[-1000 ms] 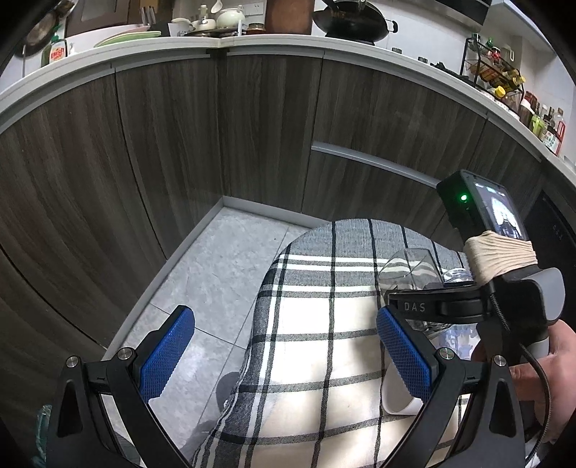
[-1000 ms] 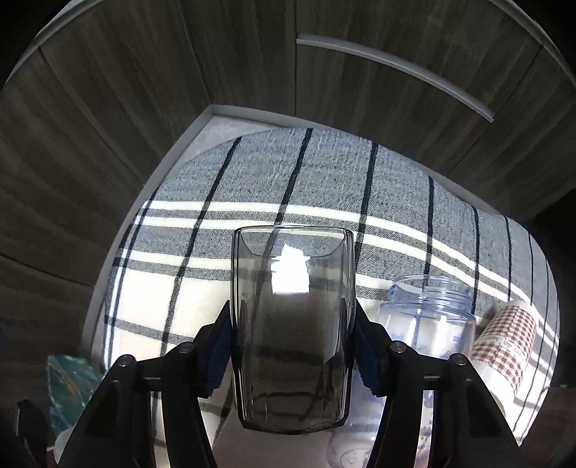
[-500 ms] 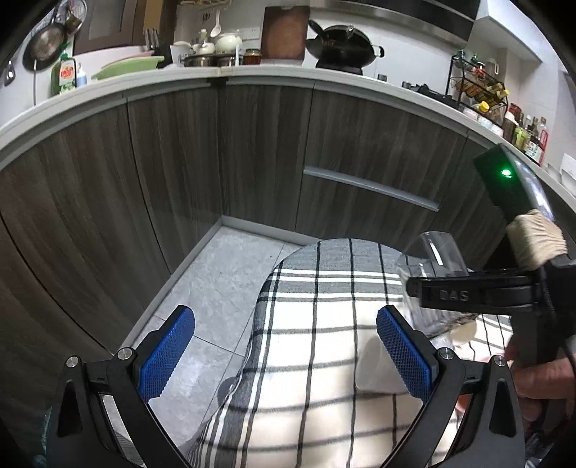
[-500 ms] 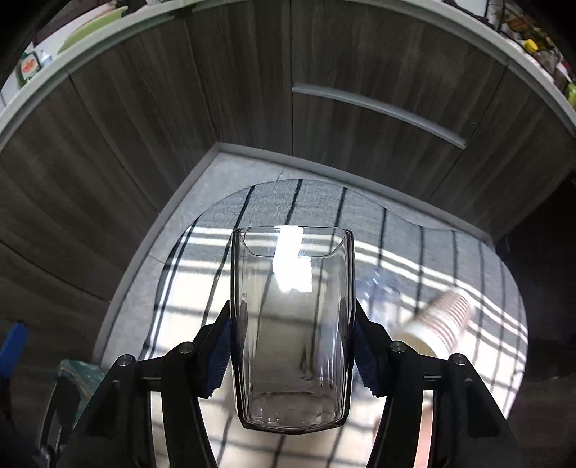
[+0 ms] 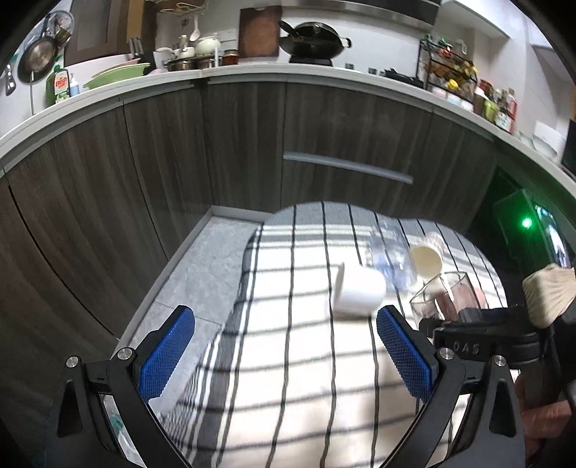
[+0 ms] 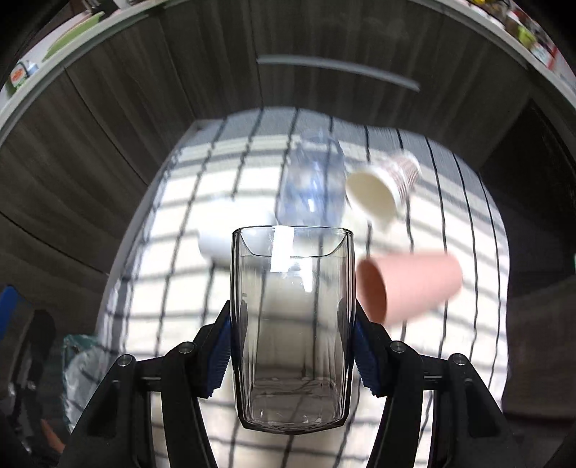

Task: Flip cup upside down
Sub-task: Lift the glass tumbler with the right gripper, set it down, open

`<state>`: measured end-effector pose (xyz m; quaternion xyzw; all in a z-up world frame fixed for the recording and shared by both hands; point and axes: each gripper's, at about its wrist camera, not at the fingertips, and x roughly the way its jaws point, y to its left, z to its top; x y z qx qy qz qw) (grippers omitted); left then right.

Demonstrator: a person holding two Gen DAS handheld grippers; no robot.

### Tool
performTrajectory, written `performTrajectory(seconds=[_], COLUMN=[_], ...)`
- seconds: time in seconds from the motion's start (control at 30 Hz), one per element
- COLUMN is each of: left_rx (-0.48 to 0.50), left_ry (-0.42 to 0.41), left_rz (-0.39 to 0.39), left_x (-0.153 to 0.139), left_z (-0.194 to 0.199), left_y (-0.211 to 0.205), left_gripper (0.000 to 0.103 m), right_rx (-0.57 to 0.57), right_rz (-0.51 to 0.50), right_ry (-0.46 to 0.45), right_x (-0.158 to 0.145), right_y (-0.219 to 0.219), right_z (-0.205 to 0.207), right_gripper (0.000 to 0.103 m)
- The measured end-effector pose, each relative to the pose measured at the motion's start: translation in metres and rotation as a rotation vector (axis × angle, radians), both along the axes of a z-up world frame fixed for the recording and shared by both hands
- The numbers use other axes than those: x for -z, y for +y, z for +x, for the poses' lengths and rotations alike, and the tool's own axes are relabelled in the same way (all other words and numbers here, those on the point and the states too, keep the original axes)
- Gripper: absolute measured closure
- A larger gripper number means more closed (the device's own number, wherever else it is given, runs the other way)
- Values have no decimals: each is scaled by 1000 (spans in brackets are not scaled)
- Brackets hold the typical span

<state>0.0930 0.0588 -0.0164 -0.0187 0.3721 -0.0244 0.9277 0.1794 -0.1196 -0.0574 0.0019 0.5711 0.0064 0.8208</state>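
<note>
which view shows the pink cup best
The right wrist view: the pink cup lies on its side on the checked cloth, unobstructed, right of the clear glass held by the right gripper. The left wrist view shows only a blurred pink patch seen through the glass.

Cloth: a black-and-white checked tablecloth (image 6: 464, 223) covered the table below me, its stripes blurred.
Pink cup: a pink cup (image 6: 410, 286) lay on its side on the cloth, mouth to my left.
Patterned cup: a paper cup (image 6: 381, 190) with a checked outer wall lay tipped over, its cream inside toward me.
Bottle: a clear bluish plastic bottle (image 6: 313, 183) lay just beside the paper cup, too blurred for detail.
White mug: a white mug (image 5: 358, 289) lay on its side near the bottle.
Cabinets: dark wood-grain cabinet fronts (image 5: 244, 144) with one grey handle (image 5: 347, 167).
Counter: a wok (image 5: 311, 41), a cutting board (image 5: 259, 30) and a green dish-soap bottle (image 5: 61, 84) stood on top.
</note>
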Motion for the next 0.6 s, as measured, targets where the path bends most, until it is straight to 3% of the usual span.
performTrajectory(seconds=[0.27,0.5,0.6], left_rx=[30,13,12], left_ry=[47,87,87], left_rz=[14,6,6], left_x=[29,47,48], left_z=[-32,-40,-40], left_y=[-2,7,9], left_gripper=[0,0,0], right_rx=[43,67,61], right_rz=[-9,-22,-45], right_ry=[98,146,127], right_x=[50,80,80], right_y=[1,5,10], right_z=[-48,-57,-59], right_gripper=[44,44,44])
